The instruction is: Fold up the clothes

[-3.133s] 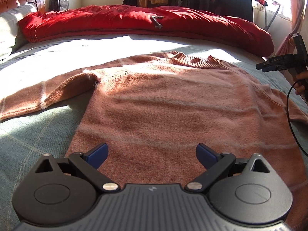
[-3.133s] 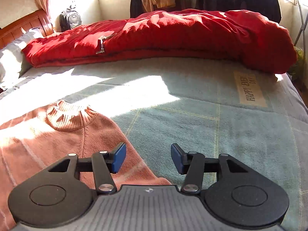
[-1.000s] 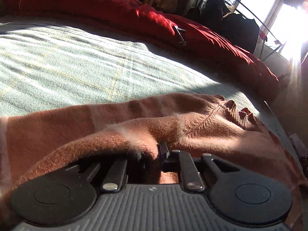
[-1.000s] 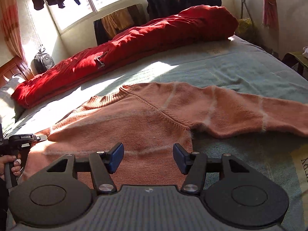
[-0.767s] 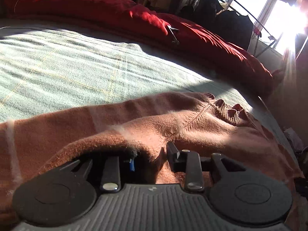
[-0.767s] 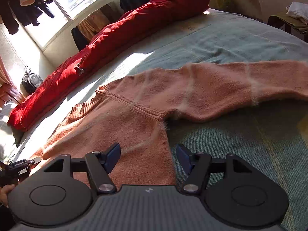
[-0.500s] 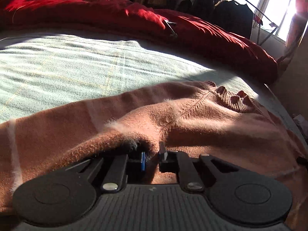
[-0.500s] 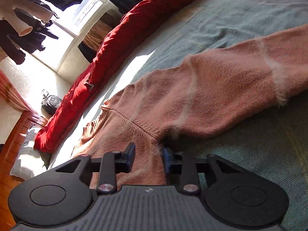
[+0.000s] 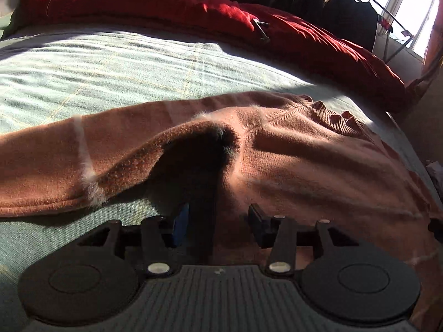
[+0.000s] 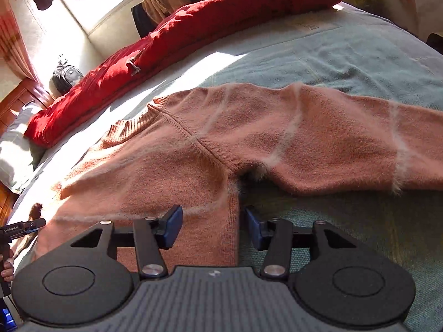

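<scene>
sweater [image 10: 193, 171] flat on bed [image 10: 346, 55] | left hand-held gripper [image 9: 218, 221], right hand-held gripper [image 10: 213, 224]: just spread, seemingly pinching nothing

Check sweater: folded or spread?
Spread. The sweater lies flat on the bed, right sleeve straight out, nothing folded over.

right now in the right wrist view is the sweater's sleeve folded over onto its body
No, the sweater lies flat on the bed with its sleeve stretched straight out to the side, not over the body.
</scene>
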The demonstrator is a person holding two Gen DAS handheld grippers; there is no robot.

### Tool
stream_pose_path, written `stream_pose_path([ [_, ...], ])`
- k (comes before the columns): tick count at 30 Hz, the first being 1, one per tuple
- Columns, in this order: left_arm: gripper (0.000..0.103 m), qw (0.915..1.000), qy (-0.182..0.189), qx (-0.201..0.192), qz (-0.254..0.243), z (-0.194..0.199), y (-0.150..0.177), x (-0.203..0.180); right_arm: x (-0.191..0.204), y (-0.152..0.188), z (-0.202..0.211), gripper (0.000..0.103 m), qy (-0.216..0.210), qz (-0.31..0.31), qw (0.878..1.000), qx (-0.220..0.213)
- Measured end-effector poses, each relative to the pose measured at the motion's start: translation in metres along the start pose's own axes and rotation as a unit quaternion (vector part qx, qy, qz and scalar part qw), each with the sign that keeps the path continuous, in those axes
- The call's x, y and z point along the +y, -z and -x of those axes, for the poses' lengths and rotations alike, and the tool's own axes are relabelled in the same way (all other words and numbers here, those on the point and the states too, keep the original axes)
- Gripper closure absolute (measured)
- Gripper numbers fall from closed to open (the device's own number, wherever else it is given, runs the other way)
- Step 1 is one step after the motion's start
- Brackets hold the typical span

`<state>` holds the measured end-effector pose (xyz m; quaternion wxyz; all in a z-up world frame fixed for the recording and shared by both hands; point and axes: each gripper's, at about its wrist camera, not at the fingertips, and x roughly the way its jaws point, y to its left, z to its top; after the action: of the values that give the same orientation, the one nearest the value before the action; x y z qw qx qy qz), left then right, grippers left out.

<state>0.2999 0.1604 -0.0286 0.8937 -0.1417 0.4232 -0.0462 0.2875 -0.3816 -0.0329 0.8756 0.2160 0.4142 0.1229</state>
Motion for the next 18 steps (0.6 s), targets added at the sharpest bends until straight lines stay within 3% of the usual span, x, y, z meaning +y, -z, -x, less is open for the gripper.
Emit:
stream_pose_path([
  [8,0.055,0.9969,0.049,0.021,0.058,0.051,0.066,0.013,-0.01,0.066,0.042,0.045,-0.076,-0.096,0.992,0.025],
  [16,0.05,0.9923,0.105,0.027,0.06,0.082,0.111,0.014,0.005,0.113,0.07,0.04,-0.098,-0.068,0.992,0.038],
  [17,0.054,0.9923,0.108,0.024,0.055,0.084,0.115,0.013,0.007,0.118,0.074,0.04,-0.102,-0.059,0.992,0.037],
  [18,0.071,0.9936,0.101,0.022,0.046,0.085,0.118,0.01,0.008,0.123,0.077,0.042,-0.105,-0.05,0.993,0.032],
])
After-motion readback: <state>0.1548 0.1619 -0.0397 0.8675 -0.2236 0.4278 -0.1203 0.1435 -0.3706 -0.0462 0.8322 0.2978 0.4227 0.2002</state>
